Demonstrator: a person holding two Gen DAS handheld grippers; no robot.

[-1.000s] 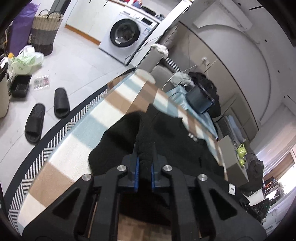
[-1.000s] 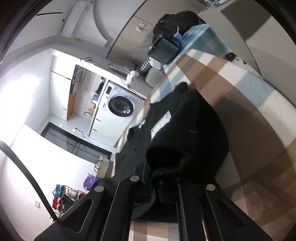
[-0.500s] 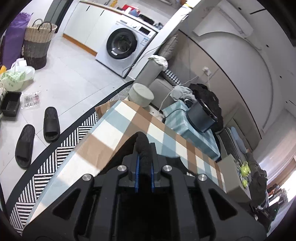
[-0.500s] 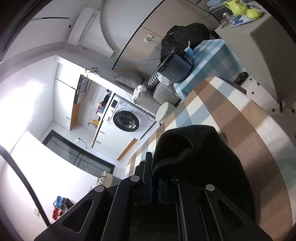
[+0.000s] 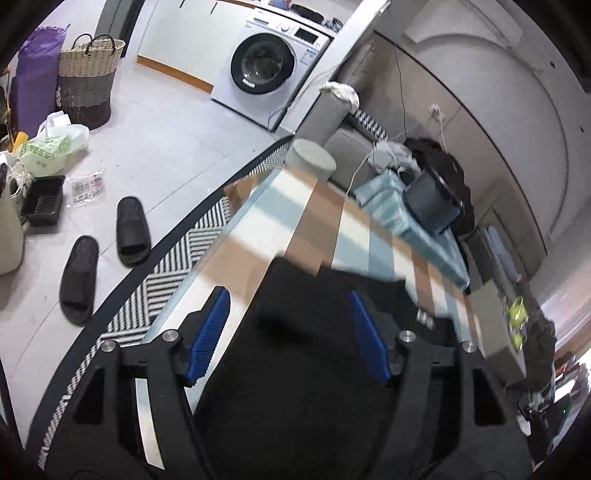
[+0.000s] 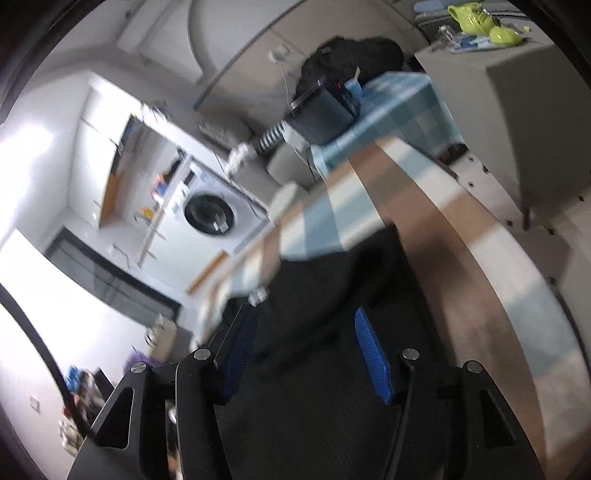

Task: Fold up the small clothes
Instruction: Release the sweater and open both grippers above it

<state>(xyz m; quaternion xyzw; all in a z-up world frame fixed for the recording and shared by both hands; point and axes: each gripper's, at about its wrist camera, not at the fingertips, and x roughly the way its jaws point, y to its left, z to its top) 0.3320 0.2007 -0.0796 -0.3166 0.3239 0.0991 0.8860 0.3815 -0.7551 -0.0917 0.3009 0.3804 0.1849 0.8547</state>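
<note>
Now the black garment (image 5: 317,354) lies flat on the desk (image 5: 258,236), which wears a cloth checked in brown, pale blue and white; in both views it spreads under and between the blue pads. The left gripper (image 5: 288,332) and the right gripper (image 6: 310,347) each have jaws that have just been opening, and they stand apart with the pads pressing on nothing, the cloth loose below them. Only the left view shows the floor beside the desk: two black slippers (image 5: 110,251), a zigzag rug (image 5: 192,243) and a woven basket (image 5: 88,77). The right view, blurred, alone shows green things (image 6: 484,22) on a grey cabinet. Both catch the washing machine (image 5: 269,70).
</note>
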